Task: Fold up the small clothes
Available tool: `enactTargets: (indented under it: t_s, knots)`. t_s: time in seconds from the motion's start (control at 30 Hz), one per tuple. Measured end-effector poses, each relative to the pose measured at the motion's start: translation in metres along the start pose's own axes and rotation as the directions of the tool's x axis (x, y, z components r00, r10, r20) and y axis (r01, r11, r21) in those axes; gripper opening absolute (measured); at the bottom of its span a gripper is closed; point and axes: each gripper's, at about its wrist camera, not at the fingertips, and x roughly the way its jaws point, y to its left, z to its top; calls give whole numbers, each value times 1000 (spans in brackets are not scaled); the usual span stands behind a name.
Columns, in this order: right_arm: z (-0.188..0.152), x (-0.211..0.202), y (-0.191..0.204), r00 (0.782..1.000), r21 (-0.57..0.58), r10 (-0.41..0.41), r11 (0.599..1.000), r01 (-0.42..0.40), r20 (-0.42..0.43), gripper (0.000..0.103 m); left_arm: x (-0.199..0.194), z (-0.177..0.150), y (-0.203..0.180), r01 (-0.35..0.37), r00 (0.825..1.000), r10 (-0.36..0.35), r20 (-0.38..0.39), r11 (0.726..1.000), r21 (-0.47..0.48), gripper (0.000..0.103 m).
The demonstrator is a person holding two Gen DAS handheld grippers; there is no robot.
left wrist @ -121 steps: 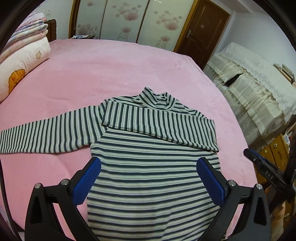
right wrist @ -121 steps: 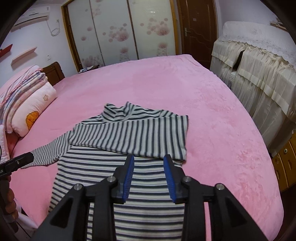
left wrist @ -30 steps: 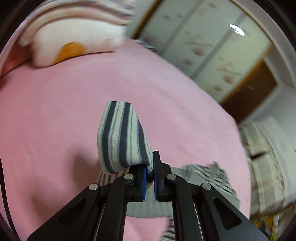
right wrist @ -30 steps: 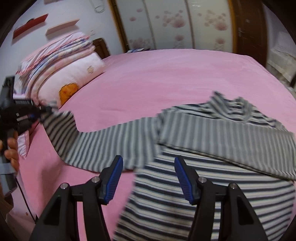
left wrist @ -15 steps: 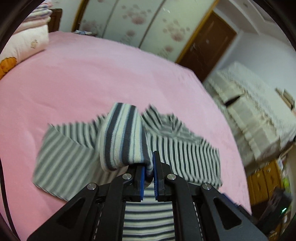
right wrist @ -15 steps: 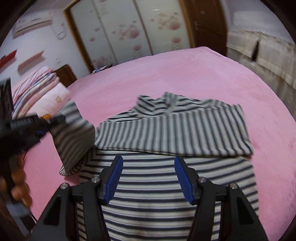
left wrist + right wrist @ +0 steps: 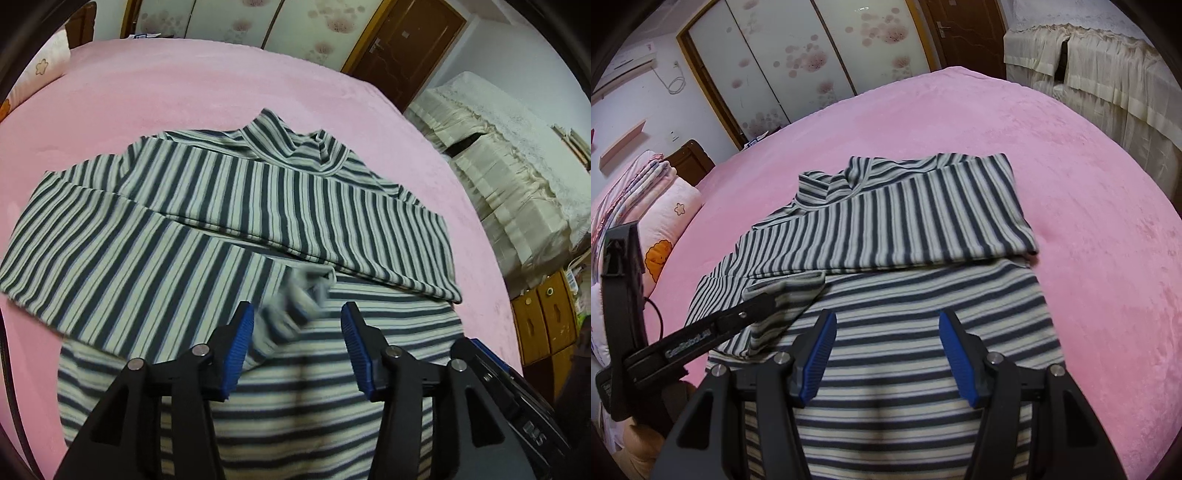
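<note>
At the left edge of the bed (image 7: 1071, 155), a stack of pillows (image 7: 665, 221) is seen near the headboard corner. The striped sweater (image 7: 923, 295) is laid flat toward the near edge of the bed, with its collar (image 7: 827, 188) pointing to the far edge.

The left gripper (image 7: 297, 332) is positioned over the left half of the sweater. Its jaws have just been opening, and they now stand apart. The cuff (image 7: 295, 306) of the left sleeve (image 7: 122, 251) is located between the blue pads (image 7: 240, 350), blurred and no longer pinched; contact with either pad cannot be confirmed. The sleeve is laid across the chest, just below the right sleeve (image 7: 295, 206), which is already folded across.

To the right, the right gripper (image 7: 886, 350) is held over the lower body of the sweater with its jaws apart and nothing between them.

Risks from this point are judged as follows:
- The cuff may be snagged on a pad if the left gripper is withdrawn along the fabric, and the sleeve would be dragged out of its fold.
- The cuff appears bunched; if it is not flattened, a lump will be carried into the next fold.
- The soft pink cover may let the sweater slide when the hem is lifted, so the stacked sleeves could be skewed.
</note>
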Motion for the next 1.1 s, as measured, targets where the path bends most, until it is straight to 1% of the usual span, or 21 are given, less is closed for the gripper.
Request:
enactTargets:
  t_s: [0.03, 0.1, 0.13, 0.17, 0.27, 0.37, 0.4, 0.47, 0.53, 0.63, 0.7, 0.8, 0.93, 1.03, 1.1]
  knots:
    - [0, 0, -1, 1000, 0, 4, 1000, -4, -2, 58, -7, -1, 2, 6, 1000, -6, 9, 1000, -8, 50]
    - [-1, 1, 0, 1000, -1, 14, 1000, -14, -7, 58, -23, -4, 9, 12, 999, -11, 33, 1000, -21, 56]
    - [0, 3, 3, 1000, -3, 25, 1000, -25, -14, 58, -30, -7, 13, 9, 999, -8, 45, 1000, -25, 58]
    - [-1, 4, 5, 999, -6, 32, 999, -32, -19, 58, -37, -10, 18, 3, 998, -2, 56, 1000, -28, 60]
    - [-1, 10, 15, 997, -10, 67, 998, -67, -41, 58, -59, -20, 40, -34, 996, 37, 84, 998, -43, 61]
    - [-2, 19, 24, 993, -10, 98, 995, -99, -69, 58, -74, -32, 66, -105, 990, 109, 90, 993, -48, 61]
    - [-2, 21, 26, 991, -10, 106, 994, -107, -77, 58, -79, -36, 77, -143, 985, 147, 92, 989, -46, 61]
    - [-2, 29, 31, 987, -15, 123, 992, -125, -99, 58, -84, -43, 94, -197, 975, 199, 94, 980, -38, 61]
    - [-1, 37, 36, 985, -23, 130, 991, -134, -117, 58, -87, -48, 108, -236, 967, 238, 93, 971, -38, 61]
    - [0, 54, 43, 977, -31, 149, 987, -155, -152, 58, -87, -52, 128, -274, 957, 277, 87, 960, -54, 61]
    - [0, 66, 46, 974, -37, 145, 987, -154, -173, 58, -87, -52, 140, -280, 955, 286, 83, 957, -77, 61]
    - [-1, 82, 49, 971, -47, 139, 987, -151, -197, 58, -85, -51, 156, -271, 956, 281, 80, 955, -118, 61]
    - [-1, 98, 54, 967, -72, 133, 986, -152, -218, 48, -82, -49, 168, -264, 957, 277, 84, 954, -145, 62]
    - [1, 105, 55, 966, -79, 133, 985, -154, -220, 46, -80, -50, 172, -254, 960, 268, 81, 955, -149, 62]
    - [2, 110, 55, 964, -75, 142, 984, -163, -222, 42, -78, -51, 173, -254, 960, 267, 79, 956, -147, 62]
